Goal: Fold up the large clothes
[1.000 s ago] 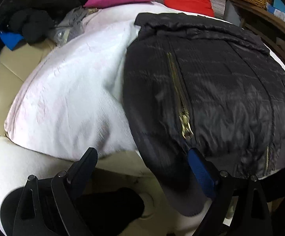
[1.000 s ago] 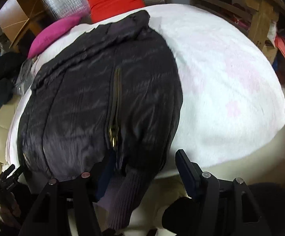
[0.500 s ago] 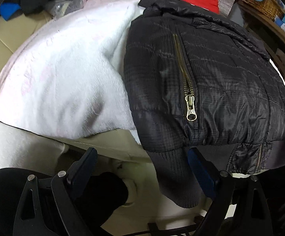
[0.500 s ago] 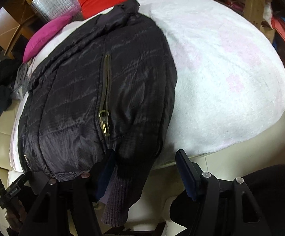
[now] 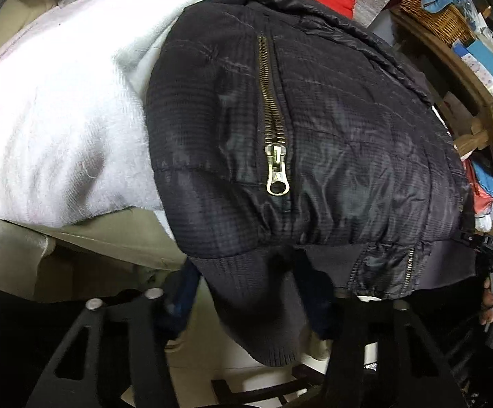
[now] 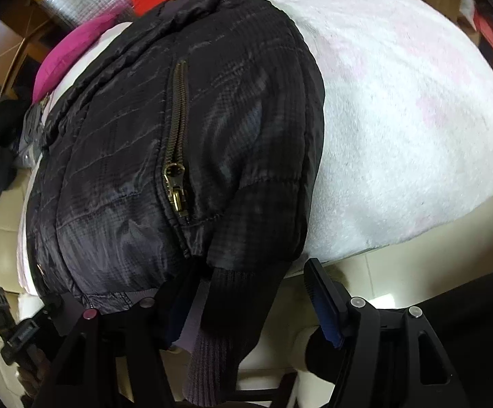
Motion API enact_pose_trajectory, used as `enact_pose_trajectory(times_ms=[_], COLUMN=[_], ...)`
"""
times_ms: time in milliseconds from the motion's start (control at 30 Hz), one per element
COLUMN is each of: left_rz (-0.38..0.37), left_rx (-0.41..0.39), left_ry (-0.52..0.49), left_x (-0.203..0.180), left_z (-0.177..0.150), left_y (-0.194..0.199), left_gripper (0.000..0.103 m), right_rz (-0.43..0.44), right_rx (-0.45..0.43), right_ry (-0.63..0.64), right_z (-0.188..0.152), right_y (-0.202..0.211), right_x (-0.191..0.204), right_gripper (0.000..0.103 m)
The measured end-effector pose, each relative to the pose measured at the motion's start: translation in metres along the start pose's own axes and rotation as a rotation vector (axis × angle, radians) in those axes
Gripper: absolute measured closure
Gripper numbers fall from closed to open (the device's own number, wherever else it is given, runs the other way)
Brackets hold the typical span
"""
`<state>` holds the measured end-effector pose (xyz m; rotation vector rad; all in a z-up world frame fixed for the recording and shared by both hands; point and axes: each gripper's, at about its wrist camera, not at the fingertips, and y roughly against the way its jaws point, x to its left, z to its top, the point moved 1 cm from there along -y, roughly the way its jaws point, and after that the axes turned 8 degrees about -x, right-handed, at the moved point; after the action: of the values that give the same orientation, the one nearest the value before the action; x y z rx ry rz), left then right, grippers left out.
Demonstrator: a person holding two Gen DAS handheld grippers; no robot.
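black jacket (image 5: 331,142), white blanket (image 5: 59,129), brass zipper (image 5: 275,156)

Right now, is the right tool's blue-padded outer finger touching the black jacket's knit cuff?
Apart. The right wrist view shows a strip of pale cushion between the blue-padded finger and the hanging knit cuff.

The black puffy jacket (image 5: 314,136) lies on the white fluffy blanket (image 5: 59,119). Its knitted cuff (image 5: 263,312) hangs down between the left gripper's (image 5: 249,309) fingers (image 5: 178,302).
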<state>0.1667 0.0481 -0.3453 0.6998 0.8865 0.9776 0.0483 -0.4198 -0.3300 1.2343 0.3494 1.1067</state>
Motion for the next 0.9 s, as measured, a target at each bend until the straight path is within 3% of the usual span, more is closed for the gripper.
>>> enact_pose_trajectory(times_ms=[100,167,233,300,433,500,533,567,700,767,800,867,900], left_rz=[-0.017,-0.027,-0.059,-0.079,-0.086,-0.083,-0.079,-0.083,-0.094,-0.104,-0.113,-0.107,-0.104], left_rx=[-0.005,-0.001,0.01,0.02,0.016,0.011,0.011,0.011,0.023,0.041,0.053,0.054,0.05], left_ry=[0.006,0.015,0.031,0.027,-0.008,-0.007,0.005,0.018,0.044,0.043,0.041,0.028,0.018], left_x=[0.004,0.007,0.011,0.011,0.001,0.002,0.0,0.001,0.005,0.005,0.004,0.002,0.001], left_z=[-0.002,-0.003,-0.003,-0.003,-0.006,-0.006,-0.004,-0.003,-0.002,-0.002,-0.003,-0.004,-0.004], left_y=[0.001,0.001,-0.001,-0.002,-0.003,-0.003,-0.006,-0.007,-0.01,-0.013,-0.016,-0.018,-0.017], left_gripper=[0.052,0.049,0.04,0.037,0.039,0.052,0.06,0.063,0.06,0.046,0.045,0.047,0.053], right_rz=[0.033,0.035,0.017,0.007,0.031,0.048,0.056,0.058,0.044,0.035,0.036,0.046,0.048], right_rx=[-0.025,-0.041,-0.059,-0.07,-0.044,-0.01,0.014,0.027,0.036,0.022,0.019,0.004,-0.002], right_ry=[0.012,0.033,0.074,0.116,0.091,0.036,0.011,0.004,0.048,0.067,0.069,0.065,0.068], right_z=[-0.003,-0.005,-0.008,-0.012,-0.008,-0.005,-0.004,-0.004,-0.009,-0.011,-0.011,-0.011,-0.012], right_y=[0.002,0.003,0.007,0.011,0.013,0.011,0.009,0.005,-0.004,-0.005,-0.004,-0.001,0.001], right_x=[0.0,0.006,0.014,0.02,0.01,0.0,-0.004,-0.002,0.003,0.009,0.01,0.011,0.011], right_gripper=[0.036,0.049,0.056,0.062,0.06,0.051,0.042,0.041,0.041,0.043,0.045,0.058,0.061])
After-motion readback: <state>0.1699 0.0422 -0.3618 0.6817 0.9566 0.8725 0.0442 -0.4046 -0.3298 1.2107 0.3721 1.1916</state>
